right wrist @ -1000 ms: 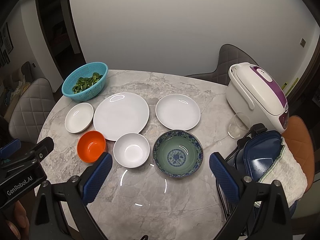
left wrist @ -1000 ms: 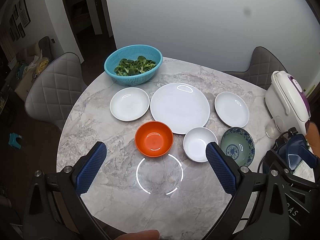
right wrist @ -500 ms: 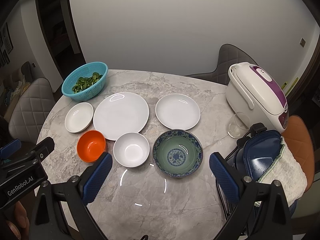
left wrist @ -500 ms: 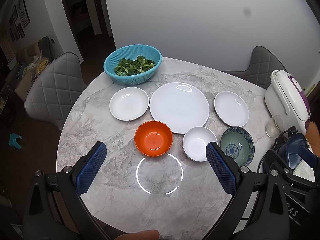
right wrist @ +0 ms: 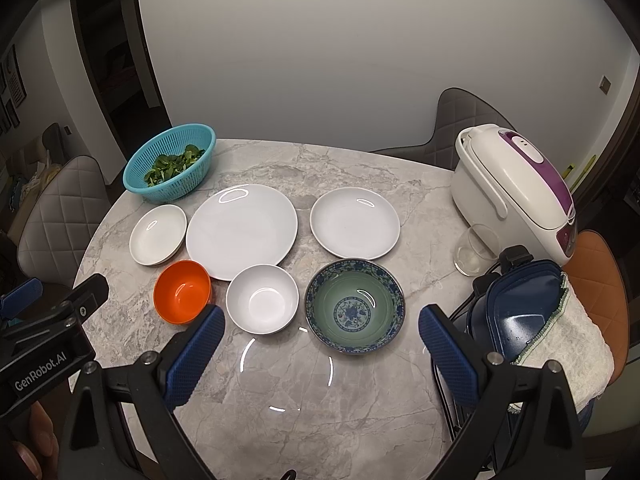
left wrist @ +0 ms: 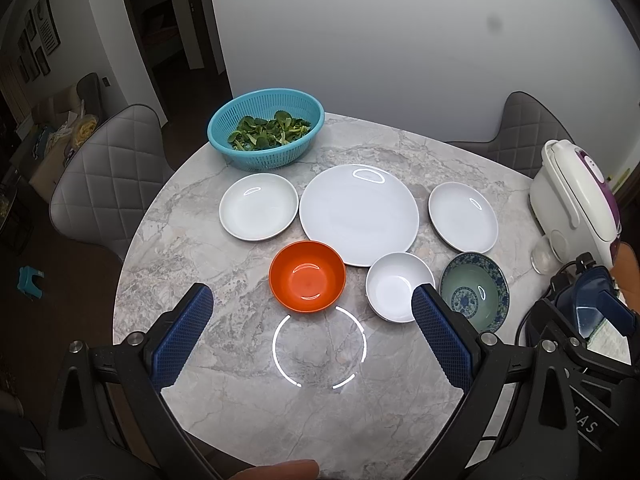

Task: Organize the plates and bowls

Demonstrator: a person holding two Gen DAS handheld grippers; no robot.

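Marble surface (left wrist: 240, 420) carries 3 plates (left wrist: 359, 213) and 3 bowls (left wrist: 307, 281); left claw (left wrist: 312, 334) and right claw (right wrist: 320, 350) hover wide, empty.

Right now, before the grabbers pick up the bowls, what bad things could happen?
The white bowl sits very near the big plate, so a finger squeezing in might bump the plate. The patterned bowl looks smooth and could perhaps slip from the pads. Reaching right, the right gripper might knock the glass beside the rice cooker.
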